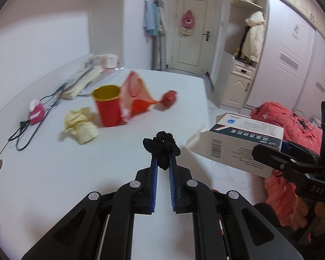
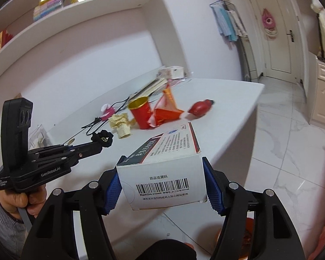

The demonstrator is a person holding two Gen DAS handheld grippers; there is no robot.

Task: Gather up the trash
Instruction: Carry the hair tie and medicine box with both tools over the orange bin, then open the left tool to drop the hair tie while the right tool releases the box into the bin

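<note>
My left gripper is shut on a black scrunchie and holds it above the white table; it also shows in the right wrist view. My right gripper is shut on a white medicine box with a barcode, held past the table's front edge; the box also shows in the left wrist view. On the table lie a crumpled yellow paper, a red cup, a red and white wrapper and a red ball-like object.
A pink item with a black cable lies at the table's left. Books and a box sit at the back. A red quilt is at the right. An orange bin shows below the box on the tiled floor.
</note>
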